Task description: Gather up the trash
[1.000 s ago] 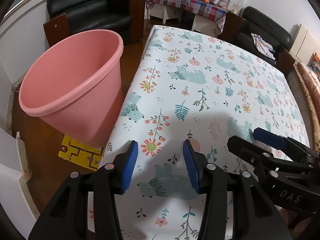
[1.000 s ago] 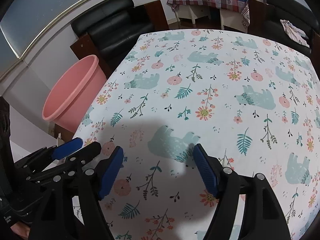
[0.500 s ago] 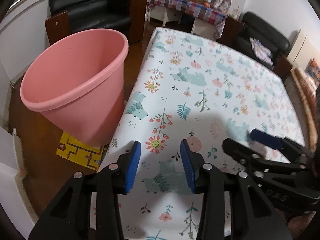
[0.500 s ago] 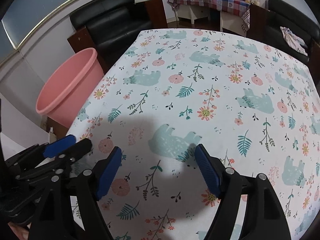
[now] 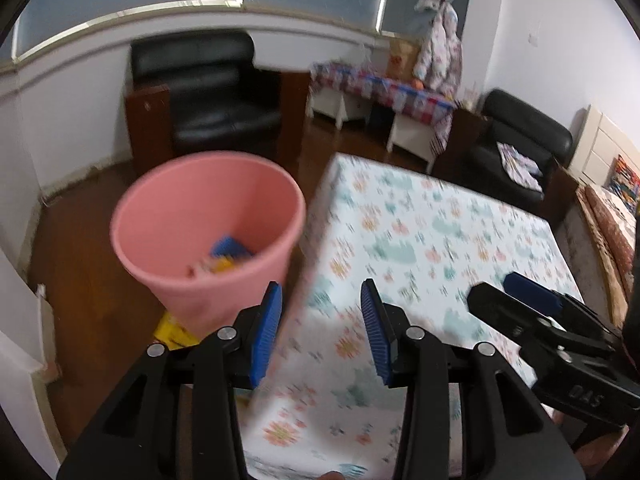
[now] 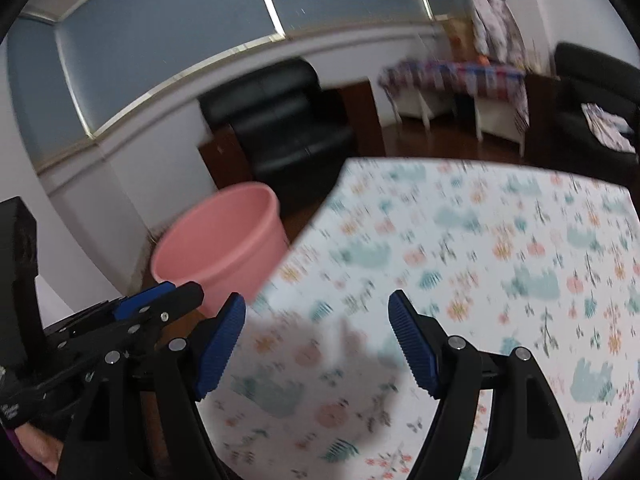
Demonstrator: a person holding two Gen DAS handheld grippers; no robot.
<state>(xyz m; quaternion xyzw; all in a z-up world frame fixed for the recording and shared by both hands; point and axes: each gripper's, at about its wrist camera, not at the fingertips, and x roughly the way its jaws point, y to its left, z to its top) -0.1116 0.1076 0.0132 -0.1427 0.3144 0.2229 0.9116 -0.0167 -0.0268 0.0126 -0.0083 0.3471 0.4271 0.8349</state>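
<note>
Both grippers wide, empty: left gripper (image 5: 320,328), right gripper (image 6: 316,344). Round pink plastic bin (image 5: 208,240) ahead-left of left fingers; blue-yellow scraps inside (image 5: 228,256) look light, crushable. Pinch edges.

The pink bin (image 5: 208,236) looked like smooth moulded plastic with a soft, half-matt sheen. The bench (image 5: 440,240) wore a printed cloth, matt and flat, patterned with bears and flowers (blurred here, so its weave could not be told). The left hand-held gripper (image 5: 320,332) was matt black plastic with shiny metal rivets, and its pads (image 5: 266,332) were ribbed blue rubber; the right hand-held gripper (image 6: 316,344) was made alike. The floor (image 5: 88,216) was dark polished wood. The armchair (image 5: 212,92) had glossy black leather-like upholstery.
</note>
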